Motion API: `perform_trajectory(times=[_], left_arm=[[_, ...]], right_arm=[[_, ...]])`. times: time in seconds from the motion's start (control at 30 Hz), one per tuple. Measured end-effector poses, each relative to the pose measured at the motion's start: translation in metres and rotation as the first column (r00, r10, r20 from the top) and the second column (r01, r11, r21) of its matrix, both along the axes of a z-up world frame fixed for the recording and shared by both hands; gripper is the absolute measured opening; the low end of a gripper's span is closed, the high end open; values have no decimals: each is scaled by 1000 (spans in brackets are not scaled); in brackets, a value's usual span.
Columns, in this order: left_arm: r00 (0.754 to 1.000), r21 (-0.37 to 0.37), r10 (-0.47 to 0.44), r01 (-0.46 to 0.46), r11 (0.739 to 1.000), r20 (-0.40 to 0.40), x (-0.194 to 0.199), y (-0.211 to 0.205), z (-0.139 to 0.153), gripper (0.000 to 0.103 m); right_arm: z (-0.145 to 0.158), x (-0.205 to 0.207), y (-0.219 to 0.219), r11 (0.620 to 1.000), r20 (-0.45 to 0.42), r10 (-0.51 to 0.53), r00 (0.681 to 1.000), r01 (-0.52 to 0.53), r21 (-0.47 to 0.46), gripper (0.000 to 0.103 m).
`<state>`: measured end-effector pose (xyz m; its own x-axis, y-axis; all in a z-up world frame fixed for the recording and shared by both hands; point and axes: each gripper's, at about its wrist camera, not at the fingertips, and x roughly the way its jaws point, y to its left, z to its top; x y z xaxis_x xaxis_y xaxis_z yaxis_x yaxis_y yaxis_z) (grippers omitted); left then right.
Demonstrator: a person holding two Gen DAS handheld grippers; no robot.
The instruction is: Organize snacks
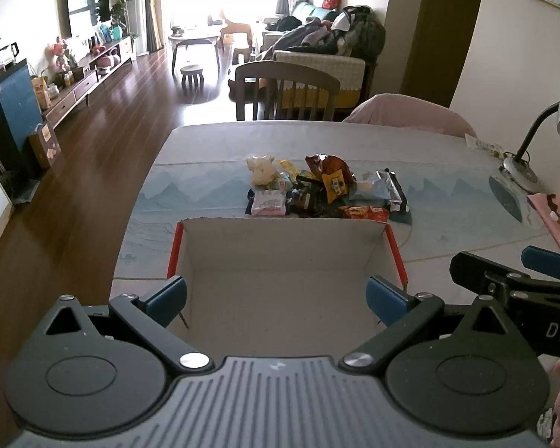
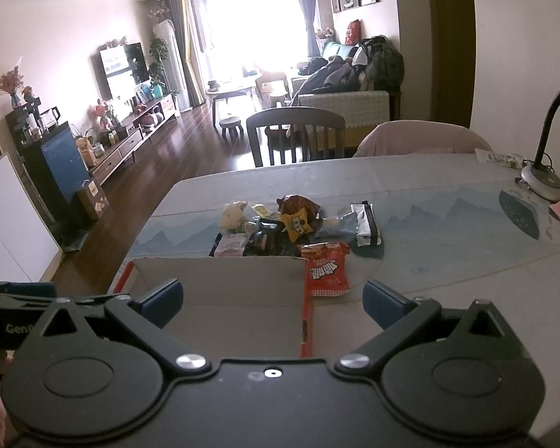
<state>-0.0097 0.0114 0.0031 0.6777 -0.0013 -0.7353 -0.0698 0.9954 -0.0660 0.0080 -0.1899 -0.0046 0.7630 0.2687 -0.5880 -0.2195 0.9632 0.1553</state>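
We risk most at the snack pile (image 1: 323, 186): the packets overlap, so closing on one could drag a neighbour off the table (image 1: 212, 149) or crush a crinkly bag. The red packet (image 2: 326, 270) lies touching the right wall of the cardboard box (image 1: 280, 250), and a careless reach could shove the box. The pile sits at twelve o'clock just beyond the far wall of the box, which looks empty. Our left gripper (image 1: 276, 296) hovers over the box's near edge, fingers spread wide, holding nothing. Our right gripper (image 2: 272, 300) hangs at three o'clock of it, level, pointing forward, fingers equally wide apart and empty.
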Motion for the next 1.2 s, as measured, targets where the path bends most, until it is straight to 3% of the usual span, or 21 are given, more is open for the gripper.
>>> perform_trajectory(times=[1.2], left_arm=[[999, -14, -29, 28, 1000, -35, 4, 3, -10, 103]], right_arm=[[-1, 1, 9, 1000, -19, -27, 999, 26, -12, 102]])
